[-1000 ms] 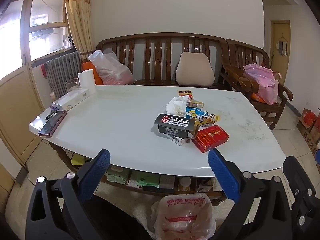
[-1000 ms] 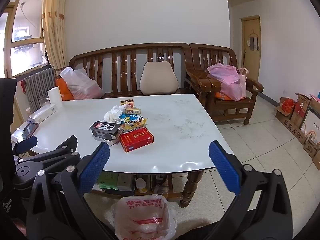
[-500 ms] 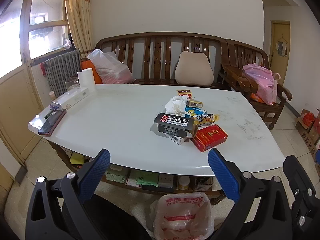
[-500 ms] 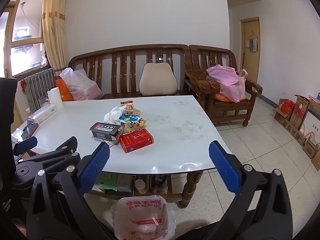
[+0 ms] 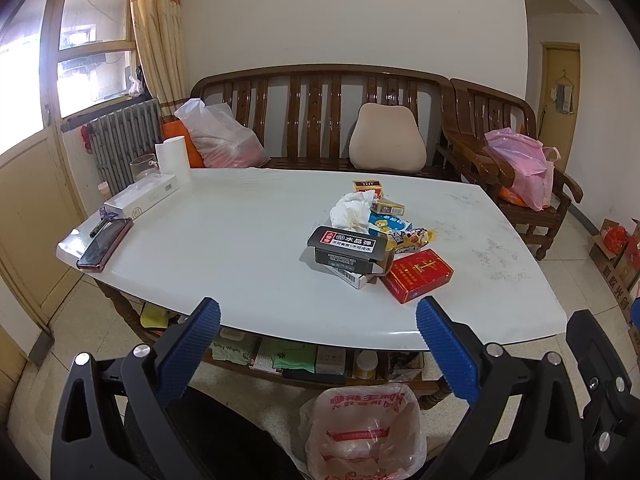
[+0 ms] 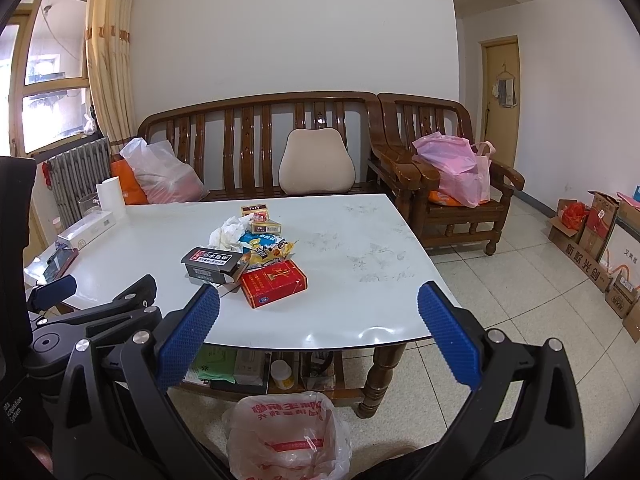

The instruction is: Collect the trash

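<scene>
With both the left gripper [image 5: 318, 314] and right gripper [image 6: 319, 300] held jaws apart short of the tabletop [image 5: 224, 240], we should take the nearest red pack [image 5: 418, 275] from the litter pile first, then drop it into the bag-lined bin [image 5: 370, 432] below.

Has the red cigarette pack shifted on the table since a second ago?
No. The red cigarette pack keeps its spot beside the black box on the table; only the camera has drifted slightly.

Boxes, wrappers and crumpled tissue form a trash pile [image 5: 372, 240] on the white table [image 5: 224, 248].
</scene>
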Tool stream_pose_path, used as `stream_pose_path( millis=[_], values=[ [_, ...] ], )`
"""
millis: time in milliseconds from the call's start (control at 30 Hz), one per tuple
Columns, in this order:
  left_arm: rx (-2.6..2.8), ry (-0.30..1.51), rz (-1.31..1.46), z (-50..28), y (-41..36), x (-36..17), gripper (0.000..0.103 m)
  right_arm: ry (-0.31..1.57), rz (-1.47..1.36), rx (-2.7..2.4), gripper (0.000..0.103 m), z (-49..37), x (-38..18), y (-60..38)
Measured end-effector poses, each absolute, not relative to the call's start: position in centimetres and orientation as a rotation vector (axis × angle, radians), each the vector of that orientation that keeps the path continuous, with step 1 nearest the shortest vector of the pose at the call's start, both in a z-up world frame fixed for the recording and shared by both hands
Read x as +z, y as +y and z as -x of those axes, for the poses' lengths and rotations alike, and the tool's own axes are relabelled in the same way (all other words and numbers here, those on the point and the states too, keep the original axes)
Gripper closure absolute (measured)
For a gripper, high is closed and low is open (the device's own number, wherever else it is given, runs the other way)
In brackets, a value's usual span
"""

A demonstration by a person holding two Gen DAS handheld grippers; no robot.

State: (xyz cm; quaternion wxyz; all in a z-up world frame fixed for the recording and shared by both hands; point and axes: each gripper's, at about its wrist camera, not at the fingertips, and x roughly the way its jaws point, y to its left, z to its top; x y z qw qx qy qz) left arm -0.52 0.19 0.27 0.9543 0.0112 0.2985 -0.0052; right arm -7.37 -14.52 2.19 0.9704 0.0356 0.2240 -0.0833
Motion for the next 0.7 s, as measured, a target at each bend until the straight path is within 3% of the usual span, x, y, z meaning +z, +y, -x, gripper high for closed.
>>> stream_pose_path(
  millis=[700],
  values=[
    [-0.003, 0.61, -0.034, 0.51, 0.43, 0.82, 0.007, 0.449, -0.07, -0.169, 0.006, 7.49, 2.31, -14.46]
  ],
)
